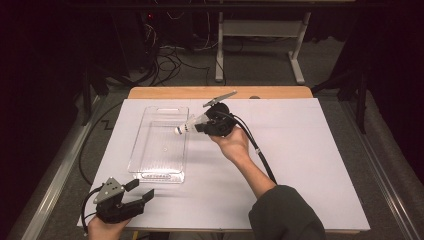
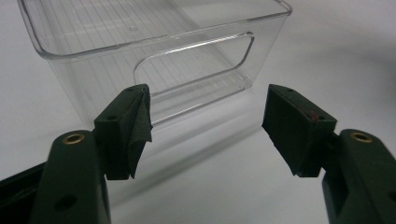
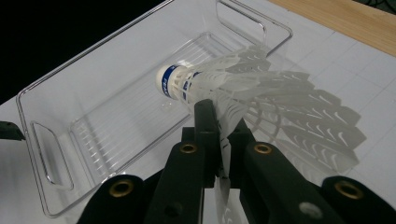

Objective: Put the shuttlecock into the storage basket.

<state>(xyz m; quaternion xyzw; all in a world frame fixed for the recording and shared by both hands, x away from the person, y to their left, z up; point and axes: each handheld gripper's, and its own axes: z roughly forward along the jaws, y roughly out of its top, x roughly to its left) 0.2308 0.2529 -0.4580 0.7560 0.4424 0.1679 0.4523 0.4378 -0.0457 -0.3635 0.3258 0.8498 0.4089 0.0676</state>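
A white plastic shuttlecock (image 1: 190,125) (image 3: 243,88) with a blue band near its cork is pinched by its skirt in my right gripper (image 1: 206,125) (image 3: 223,126), which is shut on it. The cork points left over the right rim of a clear plastic bin (image 1: 160,142) (image 3: 93,98). The bin lies on the white table sheet (image 1: 300,150) with nothing inside it. My left gripper (image 1: 142,191) (image 2: 205,126) rests near the table's front left corner, open, with nothing between its jaws, facing the bin's near handle wall (image 2: 196,65).
A wooden table edge (image 1: 220,92) shows beyond the white sheet. The right gripper's black cable (image 1: 257,150) trails back along the forearm. Behind the table stand white desk legs (image 1: 297,55) and tangled cables (image 1: 170,60) on the floor.
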